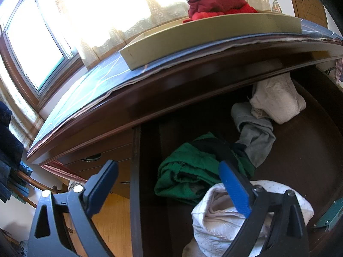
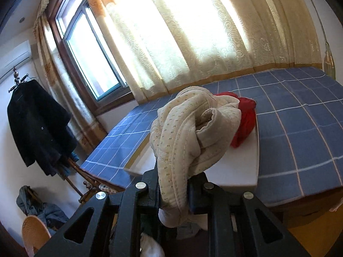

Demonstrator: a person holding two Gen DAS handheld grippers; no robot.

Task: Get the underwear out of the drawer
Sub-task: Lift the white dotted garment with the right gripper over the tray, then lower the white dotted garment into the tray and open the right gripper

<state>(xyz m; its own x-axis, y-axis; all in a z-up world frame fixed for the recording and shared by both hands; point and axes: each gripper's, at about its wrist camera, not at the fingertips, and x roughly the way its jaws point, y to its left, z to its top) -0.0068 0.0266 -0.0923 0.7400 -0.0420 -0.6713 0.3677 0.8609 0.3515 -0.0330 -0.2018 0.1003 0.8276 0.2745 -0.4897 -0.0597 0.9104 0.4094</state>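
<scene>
The wooden drawer [image 1: 304,154] stands pulled out. Inside lie a green garment [image 1: 188,171], a grey one [image 1: 255,135], a cream one [image 1: 276,100] and a white dotted one [image 1: 216,218] at the front. My left gripper [image 1: 169,184] hangs open over the drawer's left side, above the green garment, with nothing gripped. My right gripper [image 2: 173,182] is shut on a cream dotted piece of underwear [image 2: 188,124], held up over the near end of the tray [image 2: 235,171]. A red garment [image 2: 246,117] lies in the tray [image 1: 193,40], seen too as a red heap [image 1: 214,4].
A blue checked cloth [image 2: 300,128] covers the desk top under the tray. Behind it are a curtain [image 2: 193,42] and a window [image 2: 90,53]. A dark coat [image 2: 38,126] hangs on a rack at the left, above a wicker chair [image 2: 34,233].
</scene>
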